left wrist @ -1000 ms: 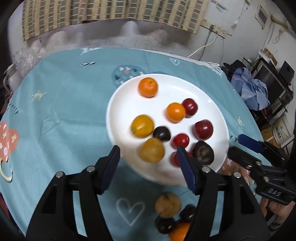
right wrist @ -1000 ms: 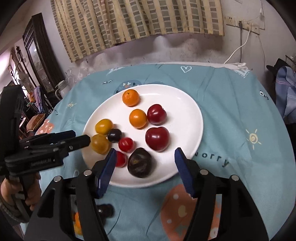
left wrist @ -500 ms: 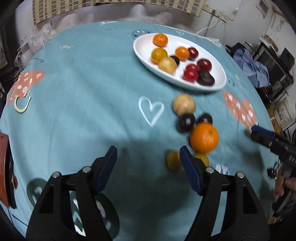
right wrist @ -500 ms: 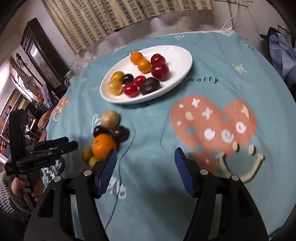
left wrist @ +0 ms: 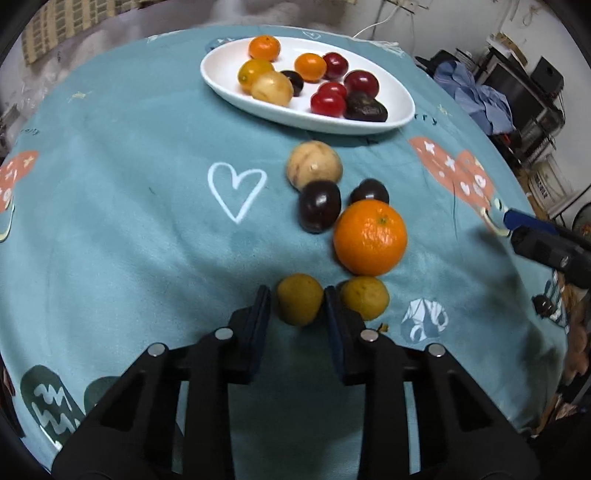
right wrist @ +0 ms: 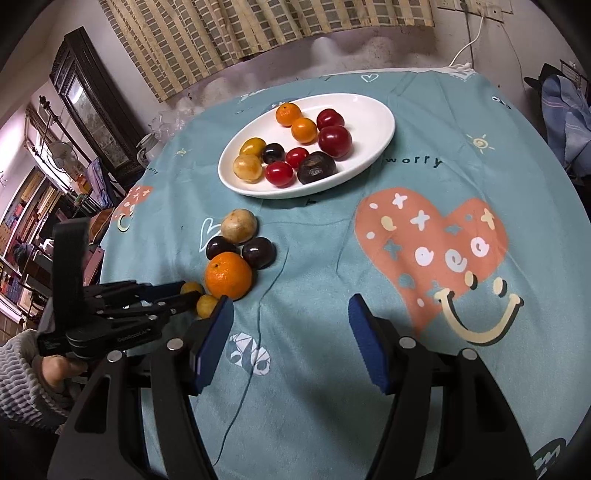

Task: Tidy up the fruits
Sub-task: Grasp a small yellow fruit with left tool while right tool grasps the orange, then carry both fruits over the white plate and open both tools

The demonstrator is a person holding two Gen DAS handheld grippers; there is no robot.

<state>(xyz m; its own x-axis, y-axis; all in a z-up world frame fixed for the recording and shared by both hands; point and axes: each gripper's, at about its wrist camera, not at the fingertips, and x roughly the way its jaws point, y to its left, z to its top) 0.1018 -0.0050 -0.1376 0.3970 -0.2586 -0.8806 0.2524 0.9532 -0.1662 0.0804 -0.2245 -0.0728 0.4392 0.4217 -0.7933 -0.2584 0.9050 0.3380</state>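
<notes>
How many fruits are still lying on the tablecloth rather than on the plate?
6: a tan fruit, two dark plums, a large orange, and two small yellow fruits, one between the closing left gripper jaws, one beside it.

A round table (right wrist: 480,177) under a teal cloth with hearts and a smiley stands before a stained pale wall hung with a checked bamboo blind (right wrist: 258,29), a dark wooden cabinet (right wrist: 92,107) at the left and blue clothes (left wrist: 480,99) piled at the right.
</notes>
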